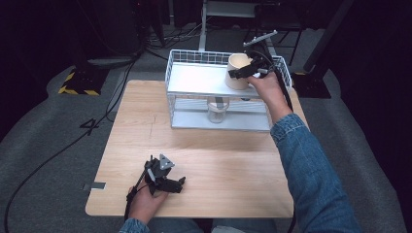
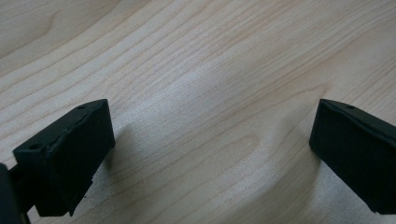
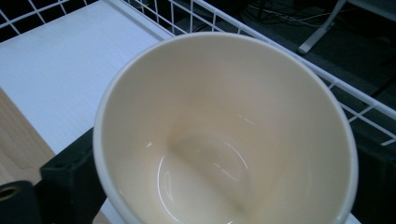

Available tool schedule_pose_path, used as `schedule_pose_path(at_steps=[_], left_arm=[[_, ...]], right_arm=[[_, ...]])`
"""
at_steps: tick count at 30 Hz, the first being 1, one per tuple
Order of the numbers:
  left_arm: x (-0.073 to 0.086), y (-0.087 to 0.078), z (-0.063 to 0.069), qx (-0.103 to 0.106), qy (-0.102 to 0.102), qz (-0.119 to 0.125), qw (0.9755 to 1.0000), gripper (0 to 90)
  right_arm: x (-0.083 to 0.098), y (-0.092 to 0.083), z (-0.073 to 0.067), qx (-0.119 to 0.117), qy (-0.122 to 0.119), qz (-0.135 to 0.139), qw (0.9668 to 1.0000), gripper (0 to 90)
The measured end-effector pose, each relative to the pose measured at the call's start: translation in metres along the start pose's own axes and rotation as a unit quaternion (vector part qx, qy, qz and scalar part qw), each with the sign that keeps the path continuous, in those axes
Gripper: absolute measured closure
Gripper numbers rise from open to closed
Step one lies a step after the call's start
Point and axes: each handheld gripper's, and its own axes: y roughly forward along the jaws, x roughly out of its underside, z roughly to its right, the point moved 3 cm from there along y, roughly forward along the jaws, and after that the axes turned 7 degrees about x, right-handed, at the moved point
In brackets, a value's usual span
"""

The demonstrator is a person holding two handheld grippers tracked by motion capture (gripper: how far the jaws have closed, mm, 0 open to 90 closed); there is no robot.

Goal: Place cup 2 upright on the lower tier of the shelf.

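A cream cup stands upright at the right end of the top shelf of a white wire rack. My right gripper reaches it from the right. In the right gripper view the empty cup sits between the two black jaws, which press on its sides, so my right gripper is shut on it. Whether the cup rests on the shelf or hangs just above it, I cannot tell. My left gripper lies low on the wooden table near the front edge. It is open with bare wood between its jaws.
A clear glass jar stands on the rack's lower shelf under the cup. The rack sits at the table's far edge, with low wire walls around its top shelf. Dark floor with cables and stands surrounds the table.
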Motion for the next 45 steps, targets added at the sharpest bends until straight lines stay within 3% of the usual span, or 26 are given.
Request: schedule_pose_path(at_steps=[2, 10, 23, 29, 38, 45], left_arm=[[0.000, 0.000, 0.000, 0.000, 0.000, 0.000, 1.0000, 0.5], [0.000, 0.000, 0.000, 0.000, 0.000, 0.001, 1.0000, 0.5], [0.000, 0.000, 0.000, -0.001, 0.001, 0.001, 1.0000, 0.5], [0.000, 0.000, 0.000, -0.001, 0.002, 0.000, 1.0000, 0.5], [0.001, 0.000, 0.000, -0.004, 0.000, 0.002, 1.0000, 0.5], [0.001, 0.000, 0.000, -0.003, -0.001, 0.001, 1.0000, 0.5]], right_arm=[[0.000, 0.000, 0.000, 0.012, -0.009, 0.000, 0.9999, 0.8], [-0.001, -0.008, 0.002, 0.008, -0.004, 0.012, 0.9999, 0.2], [0.002, -0.044, -0.003, 0.010, -0.008, 0.037, 0.9992, 0.2], [0.012, -0.074, -0.008, -0.012, -0.005, 0.063, 0.9979, 0.2], [0.028, -0.091, -0.015, -0.025, -0.010, 0.071, 0.9971, 0.7], [0.053, -0.111, -0.021, -0.031, -0.017, 0.080, 0.9962, 1.0]])
